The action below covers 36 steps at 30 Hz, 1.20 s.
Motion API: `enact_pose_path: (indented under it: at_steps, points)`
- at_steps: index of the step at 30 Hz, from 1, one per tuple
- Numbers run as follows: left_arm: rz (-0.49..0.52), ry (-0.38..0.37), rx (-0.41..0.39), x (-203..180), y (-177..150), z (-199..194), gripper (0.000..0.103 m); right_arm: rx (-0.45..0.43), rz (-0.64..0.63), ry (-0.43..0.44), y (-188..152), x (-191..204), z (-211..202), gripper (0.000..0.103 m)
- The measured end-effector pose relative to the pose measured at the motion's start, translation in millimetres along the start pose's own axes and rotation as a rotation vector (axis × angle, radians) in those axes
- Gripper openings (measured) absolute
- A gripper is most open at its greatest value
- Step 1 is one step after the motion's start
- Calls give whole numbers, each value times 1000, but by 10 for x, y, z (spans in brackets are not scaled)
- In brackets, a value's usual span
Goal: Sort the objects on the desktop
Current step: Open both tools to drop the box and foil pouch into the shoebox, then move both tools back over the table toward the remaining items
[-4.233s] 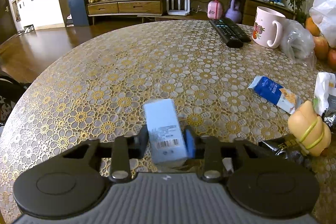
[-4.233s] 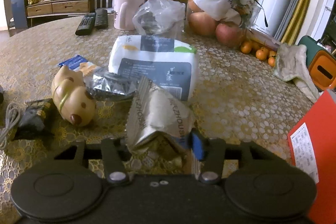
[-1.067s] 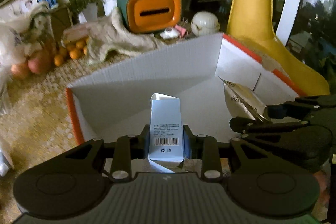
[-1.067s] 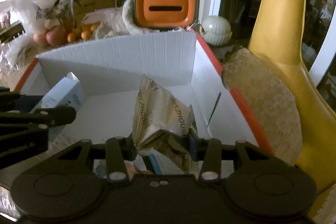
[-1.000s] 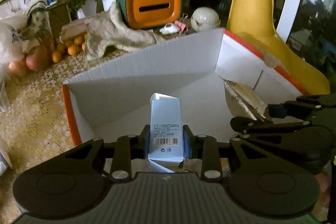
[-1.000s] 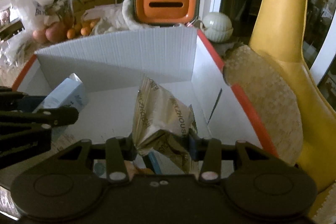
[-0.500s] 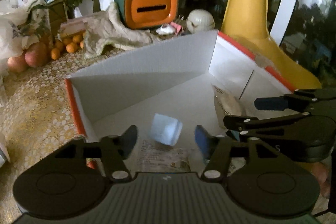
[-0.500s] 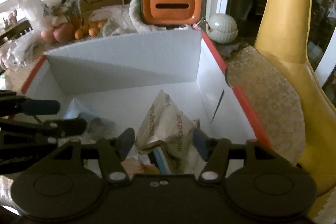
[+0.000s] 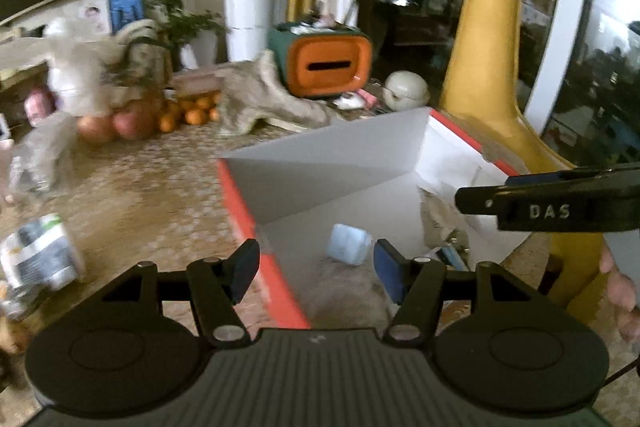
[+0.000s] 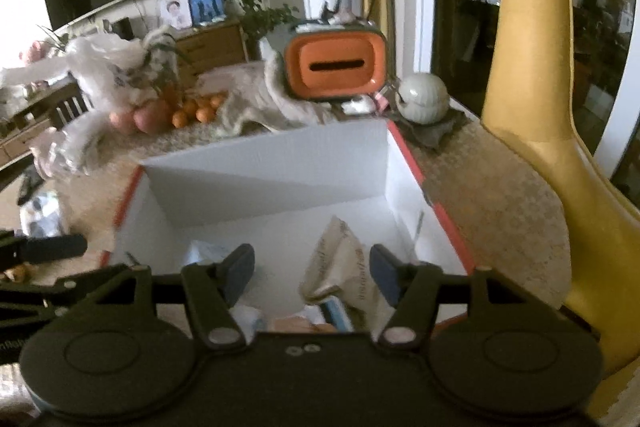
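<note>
Claws hang wide over a white box (image 10: 264,183) with an orange rim on the patterned counter (image 9: 132,203); the left claw (image 9: 316,269) is spread open and holds nothing, its left finger over the box's near rim, its right finger over the interior; the pale blue carton (image 9: 347,249) lies on its side on the box floor, below and just ahead of that gap, touching neither finger. The right claw (image 10: 312,273) is likewise fully apart and empty; the crumpled silver packet (image 10: 342,267) rests below it in the box, nearer its right finger, leaning on other contents. Both items appear delivered; the next pick likely lies outside the box, where a white-and-blue pack (image 9: 38,257) sits on the counter to the left, nearer the left claw.
</note>
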State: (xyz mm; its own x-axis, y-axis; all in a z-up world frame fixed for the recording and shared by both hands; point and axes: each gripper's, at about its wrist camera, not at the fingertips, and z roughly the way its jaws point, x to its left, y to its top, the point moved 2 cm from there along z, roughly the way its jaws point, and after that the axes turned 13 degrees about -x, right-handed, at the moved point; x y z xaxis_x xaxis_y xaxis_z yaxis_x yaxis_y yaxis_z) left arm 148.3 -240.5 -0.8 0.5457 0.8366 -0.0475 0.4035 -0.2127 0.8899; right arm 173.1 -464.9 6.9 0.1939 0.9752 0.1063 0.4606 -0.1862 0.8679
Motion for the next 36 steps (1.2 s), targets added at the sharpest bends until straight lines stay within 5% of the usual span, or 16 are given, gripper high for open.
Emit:
enact_pose_path:
  at_steps: [23, 36]
  points:
    - [-18, 340, -141, 1204, -429, -1527, 62, -40, -67, 231, 87, 1631, -365, 63]
    - [-135, 483, -126, 2041, -886, -1692, 67, 0, -104, 327, -58, 2457, -160, 63]
